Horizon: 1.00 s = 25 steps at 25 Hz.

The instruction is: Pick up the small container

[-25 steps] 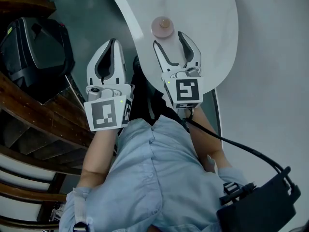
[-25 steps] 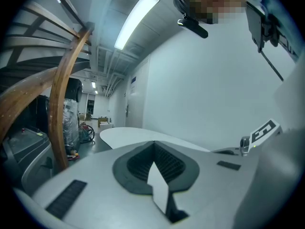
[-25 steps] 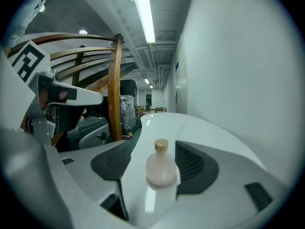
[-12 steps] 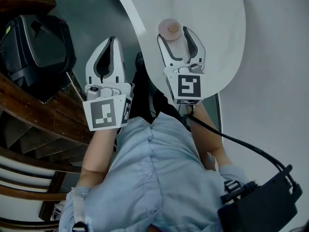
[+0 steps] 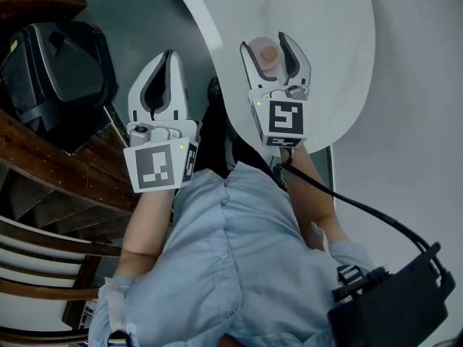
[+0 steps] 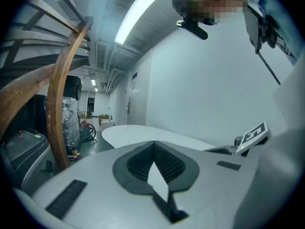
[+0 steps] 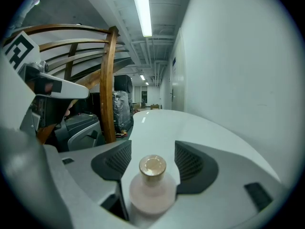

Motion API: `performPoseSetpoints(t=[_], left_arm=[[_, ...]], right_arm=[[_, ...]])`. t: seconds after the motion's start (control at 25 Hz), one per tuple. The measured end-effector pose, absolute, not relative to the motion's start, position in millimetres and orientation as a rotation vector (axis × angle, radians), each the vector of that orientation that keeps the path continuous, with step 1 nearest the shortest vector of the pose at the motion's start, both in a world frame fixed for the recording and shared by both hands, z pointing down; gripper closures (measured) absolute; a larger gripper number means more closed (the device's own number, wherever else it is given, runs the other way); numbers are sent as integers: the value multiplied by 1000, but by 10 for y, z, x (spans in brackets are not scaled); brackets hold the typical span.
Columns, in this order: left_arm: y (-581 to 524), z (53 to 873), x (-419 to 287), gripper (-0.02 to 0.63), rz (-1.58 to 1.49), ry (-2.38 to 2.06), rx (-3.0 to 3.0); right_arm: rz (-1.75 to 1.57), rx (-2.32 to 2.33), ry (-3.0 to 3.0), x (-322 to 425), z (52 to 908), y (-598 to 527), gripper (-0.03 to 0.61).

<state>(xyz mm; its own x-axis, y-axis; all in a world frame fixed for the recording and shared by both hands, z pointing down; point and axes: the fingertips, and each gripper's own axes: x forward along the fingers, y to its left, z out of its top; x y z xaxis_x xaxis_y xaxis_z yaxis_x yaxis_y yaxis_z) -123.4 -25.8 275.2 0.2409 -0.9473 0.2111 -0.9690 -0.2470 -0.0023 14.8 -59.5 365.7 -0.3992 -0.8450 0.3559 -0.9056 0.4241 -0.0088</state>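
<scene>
The small container (image 5: 264, 51) is a pale pink bottle with a tan cap, upright on the white oval table (image 5: 325, 42). My right gripper (image 5: 266, 43) is open, and the bottle stands between its two jaws, well inside them. In the right gripper view the container (image 7: 151, 185) fills the gap of the right gripper (image 7: 152, 147), with both dark pads close beside it; I cannot tell if they touch. My left gripper (image 5: 168, 55) is shut and empty, off the table's left edge over the dark floor. The left gripper (image 6: 154, 144) shows its tips together.
A black case (image 5: 58, 71) sits on the floor at upper left beside curved wooden rails (image 5: 43, 172). A wooden post (image 7: 108, 85) rises left of the table. A black box (image 5: 391, 309) with a cable hangs at lower right. A white wall borders the table's right side.
My right gripper has moved forward over the table, so the container that stood ahead of its tips is now between its jaws. The left gripper has hardly moved.
</scene>
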Motion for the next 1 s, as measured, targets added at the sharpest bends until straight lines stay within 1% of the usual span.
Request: performPoseSetpoints(t=[0.32,0.72,1.0], left_arm=[[-307,2726,-1235,614,254,-1828,2389],[-318,2731,-1221,614,258,-1815,2394],[-314,2730,-1227,614,261,-1816,2391]], right_arm=[[292,1530,-2367,143,3659,-625,321],[283,1515,-2344,105,3670,-615,399],[256,1517,-2317,108,3682,-603,425]])
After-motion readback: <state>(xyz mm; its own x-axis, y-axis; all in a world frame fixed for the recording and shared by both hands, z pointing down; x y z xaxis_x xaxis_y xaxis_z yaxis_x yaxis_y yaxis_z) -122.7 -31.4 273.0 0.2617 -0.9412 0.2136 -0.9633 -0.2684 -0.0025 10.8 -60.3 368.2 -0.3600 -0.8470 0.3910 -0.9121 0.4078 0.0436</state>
